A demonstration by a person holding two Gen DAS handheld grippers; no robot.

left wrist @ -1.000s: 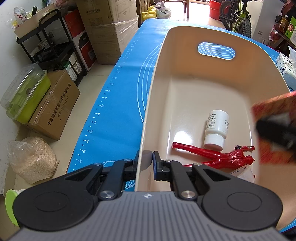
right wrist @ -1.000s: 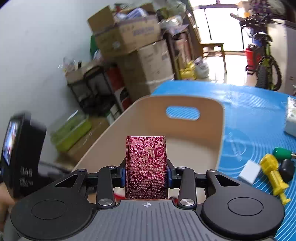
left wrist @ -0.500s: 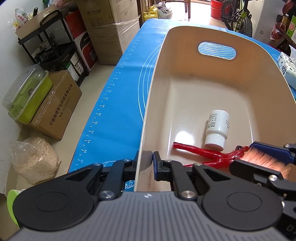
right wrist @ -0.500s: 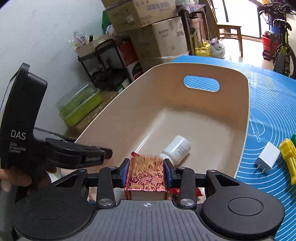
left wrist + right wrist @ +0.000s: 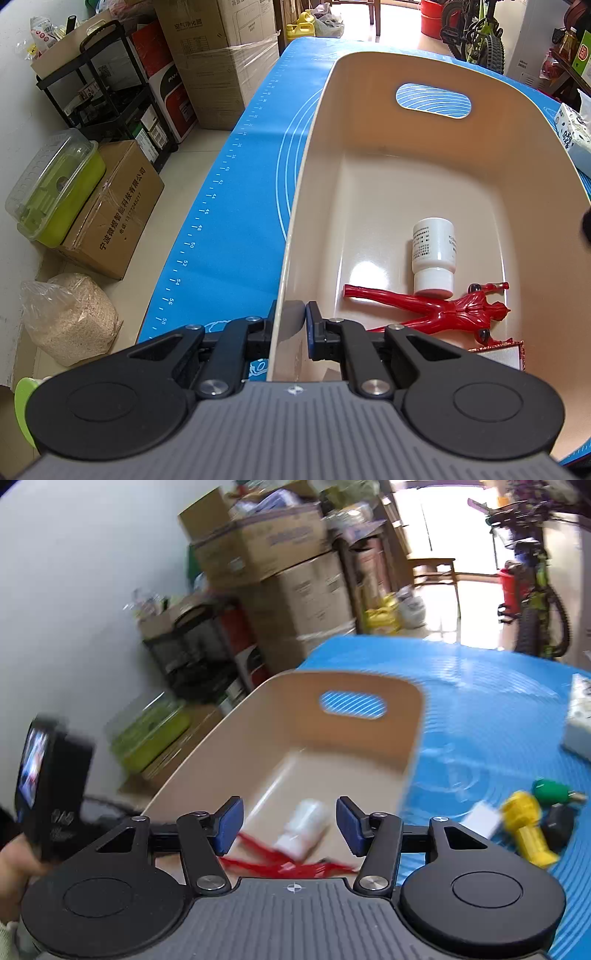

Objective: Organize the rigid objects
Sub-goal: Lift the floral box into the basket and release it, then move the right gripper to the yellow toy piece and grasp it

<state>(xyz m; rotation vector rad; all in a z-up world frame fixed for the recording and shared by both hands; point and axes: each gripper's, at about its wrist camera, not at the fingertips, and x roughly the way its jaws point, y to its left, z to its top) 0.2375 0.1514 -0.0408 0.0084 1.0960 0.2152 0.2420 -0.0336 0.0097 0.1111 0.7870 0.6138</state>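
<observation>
While clamped on bin [image 5: 295, 236] rim: left gripper [image 5: 291, 325]. Right gripper [image 5: 290, 825]: jaws opening, empty, above bin. Inside: bottle [image 5: 433, 254], figure [image 5: 436, 308], red box [image 5: 498, 350]. Remaining: yellow toy [image 5: 526, 825], lying lengthwise on surface right of right jaws, nearer right hand.

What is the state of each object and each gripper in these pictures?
Left gripper: shut on the beige plastic bin, clamping its near rim.
Right gripper: jaws opening, nothing between them.
White plastic bottle: lying on its side in the bin, cap on.
Red plastic figure: lying flat in the bin.
Red patterned box: in the bin, mostly hidden.
Yellow plastic toy: lying on the blue mat, outside the bin.
</observation>
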